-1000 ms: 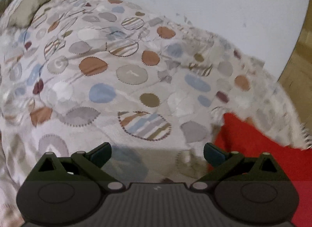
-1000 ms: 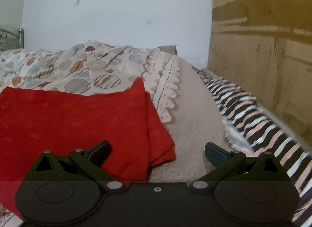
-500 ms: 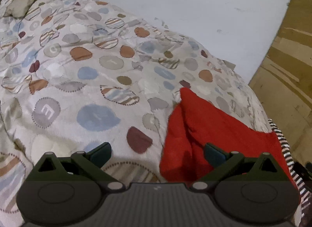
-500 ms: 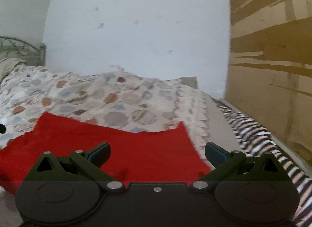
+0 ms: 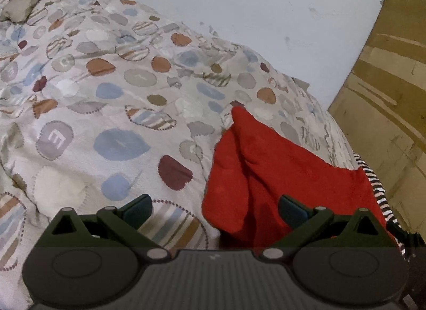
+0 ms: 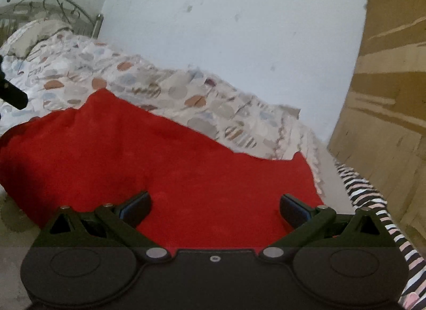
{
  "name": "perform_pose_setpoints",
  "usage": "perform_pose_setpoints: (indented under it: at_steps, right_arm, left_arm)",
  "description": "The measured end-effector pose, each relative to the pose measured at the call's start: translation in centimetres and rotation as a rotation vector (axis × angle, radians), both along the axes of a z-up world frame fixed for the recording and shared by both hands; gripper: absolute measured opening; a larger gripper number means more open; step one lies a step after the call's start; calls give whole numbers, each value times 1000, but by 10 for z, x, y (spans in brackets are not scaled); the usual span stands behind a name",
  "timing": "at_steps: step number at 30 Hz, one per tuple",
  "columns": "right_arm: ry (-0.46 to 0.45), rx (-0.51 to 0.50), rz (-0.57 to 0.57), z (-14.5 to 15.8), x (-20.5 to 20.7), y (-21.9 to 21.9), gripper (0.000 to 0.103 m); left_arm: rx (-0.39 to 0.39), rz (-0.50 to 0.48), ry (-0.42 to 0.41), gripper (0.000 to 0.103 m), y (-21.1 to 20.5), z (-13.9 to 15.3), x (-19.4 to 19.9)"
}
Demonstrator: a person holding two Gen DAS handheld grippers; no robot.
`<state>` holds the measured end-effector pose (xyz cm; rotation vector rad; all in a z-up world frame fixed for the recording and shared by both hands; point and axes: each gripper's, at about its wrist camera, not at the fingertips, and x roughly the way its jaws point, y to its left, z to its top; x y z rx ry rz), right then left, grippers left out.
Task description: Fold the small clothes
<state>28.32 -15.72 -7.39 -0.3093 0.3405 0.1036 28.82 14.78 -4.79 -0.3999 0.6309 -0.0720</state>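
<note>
A folded red cloth (image 5: 279, 174) lies on the patterned bedspread (image 5: 111, 102), at the lower right of the left wrist view, with a small white label at its far corner. My left gripper (image 5: 214, 210) is open above the bed; its right finger hangs over the cloth's left edge and holds nothing. In the right wrist view the red cloth (image 6: 165, 160) fills the middle, lying fairly flat. My right gripper (image 6: 214, 208) is open just above its near part, with nothing between the fingers.
A black-and-white striped fabric (image 6: 378, 211) runs along the bed's right side beside a brown wooden panel (image 6: 391, 91). A white wall (image 6: 226, 30) stands behind the bed. A metal headboard (image 6: 45, 3) and a beige pillow (image 5: 29, 0) are at the far left.
Both grippers have drawn back and swung, so the views changed. The red cloth has come further into the left view; it now fills the right view, seen from higher up. Both grippers stayed open.
</note>
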Motion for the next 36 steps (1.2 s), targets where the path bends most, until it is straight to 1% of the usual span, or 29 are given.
perform_pose_setpoints:
  at_steps: [2, 8, 12, 14, 16, 20, 23, 26, 29, 33, 36]
  right_arm:
    - [-6, -2, -2, -1, 0, 1, 103]
    - [7, 54, 6, -4, 3, -8, 103]
    - [-1, 65, 7, -5, 3, -9, 103]
    - [-8, 66, 6, -6, 2, -9, 103]
    - [-11, 66, 7, -6, 2, -10, 103]
    - [-9, 75, 10, -6, 2, -11, 103]
    - [-9, 81, 11, -6, 2, -11, 103]
    - [-12, 81, 11, -7, 1, -11, 103]
    - [-12, 80, 10, -7, 1, -11, 103]
    - [-15, 81, 9, -7, 1, -11, 103]
    - [-15, 81, 10, -7, 1, -12, 103]
  left_arm:
    - [2, -14, 12, 103, -3, -1, 1]
    - [17, -66, 31, 103, -12, -6, 6]
    - [22, -98, 27, 103, -20, -8, 13]
    - [47, -109, 24, 103, -26, -9, 17]
    - [81, -98, 45, 103, -29, -11, 20]
    - [47, -60, 80, 103, -20, -15, 20]
    - [45, -17, 100, 103, -12, -18, 17]
    - [80, 27, 133, 103, -7, -22, 16]
    - [33, 24, 142, 102, -2, -22, 16]
    - [-37, 8, 76, 102, 1, -15, 11]
    - [-104, -31, 47, 103, 0, -13, 16]
